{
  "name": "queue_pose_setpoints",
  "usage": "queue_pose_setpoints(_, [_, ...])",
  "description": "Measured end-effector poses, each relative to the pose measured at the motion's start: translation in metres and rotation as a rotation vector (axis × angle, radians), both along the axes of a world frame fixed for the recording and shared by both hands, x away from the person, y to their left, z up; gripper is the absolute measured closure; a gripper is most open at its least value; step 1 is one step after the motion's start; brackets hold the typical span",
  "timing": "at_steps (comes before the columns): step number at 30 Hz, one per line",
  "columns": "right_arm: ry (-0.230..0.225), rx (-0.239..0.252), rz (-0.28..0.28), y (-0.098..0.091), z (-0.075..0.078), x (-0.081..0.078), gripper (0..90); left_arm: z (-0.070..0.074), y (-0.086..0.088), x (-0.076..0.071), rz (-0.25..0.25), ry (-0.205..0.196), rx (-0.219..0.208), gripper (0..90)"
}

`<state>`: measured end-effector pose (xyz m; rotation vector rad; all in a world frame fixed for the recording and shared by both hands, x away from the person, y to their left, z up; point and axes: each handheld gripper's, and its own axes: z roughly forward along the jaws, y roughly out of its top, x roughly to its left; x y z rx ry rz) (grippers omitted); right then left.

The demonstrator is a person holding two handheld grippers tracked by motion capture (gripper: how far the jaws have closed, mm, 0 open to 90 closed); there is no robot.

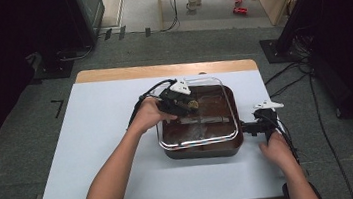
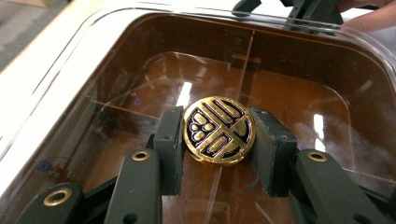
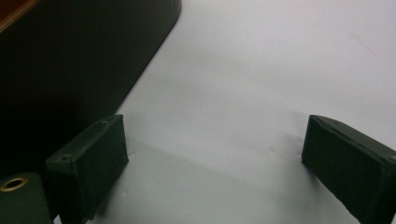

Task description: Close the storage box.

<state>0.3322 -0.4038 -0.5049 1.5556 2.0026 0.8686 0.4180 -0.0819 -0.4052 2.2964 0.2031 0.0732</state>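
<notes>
A dark brown square box (image 1: 205, 150) stands on the white table (image 1: 103, 138), under a clear lid (image 1: 203, 134) with a round gold knob (image 1: 193, 105). My left gripper (image 1: 186, 103) is shut on that knob. In the left gripper view the two pads press the gold knob (image 2: 218, 129) from both sides, and the lid (image 2: 308, 88) shows the box's brown dividers beneath it. My right gripper (image 1: 251, 127) rests on the table by the box's right side, jaws wide open. In the right gripper view its open jaws (image 3: 215, 158) hold nothing, with the box's dark wall (image 3: 70, 60) at the left.
The table's wooden far edge (image 1: 161, 70) runs behind the box. Bare white tabletop (image 3: 261, 60) lies ahead of the right gripper. Cables (image 1: 288, 79) trail on the grey floor to the right. Dark equipment stands at both sides of the room.
</notes>
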Motion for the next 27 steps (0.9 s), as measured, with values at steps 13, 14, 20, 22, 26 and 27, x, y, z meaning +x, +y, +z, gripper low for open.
queue_pose_setpoints(13, [0.002,0.001,-0.001,0.000,0.000,0.000,6.2,-0.014,-0.017,0.010,-0.059,0.014,0.025,59.5])
queue_pose_setpoints(14, [0.002,0.001,-0.001,0.000,0.000,0.000,6.2,-0.014,-0.017,0.010,-0.059,0.014,0.025,59.5])
queue_pose_setpoints(20, [0.000,0.000,0.000,0.000,0.000,0.000,6.2,-0.015,-0.021,0.007,-0.134,0.016,0.027,59.5])
queue_pose_setpoints(22, [0.000,-0.001,0.000,0.000,0.000,0.000,6.2,-0.016,-0.023,0.006,-0.140,0.013,0.037,59.4])
queue_pose_setpoints(26, [0.000,-0.001,0.000,0.000,0.000,0.000,6.2,-0.017,-0.025,0.006,-0.136,0.021,0.046,59.3])
queue_pose_setpoints(27, [0.000,0.000,0.000,0.000,0.000,0.000,6.2,-0.017,-0.025,0.006,-0.137,0.021,0.046,59.2])
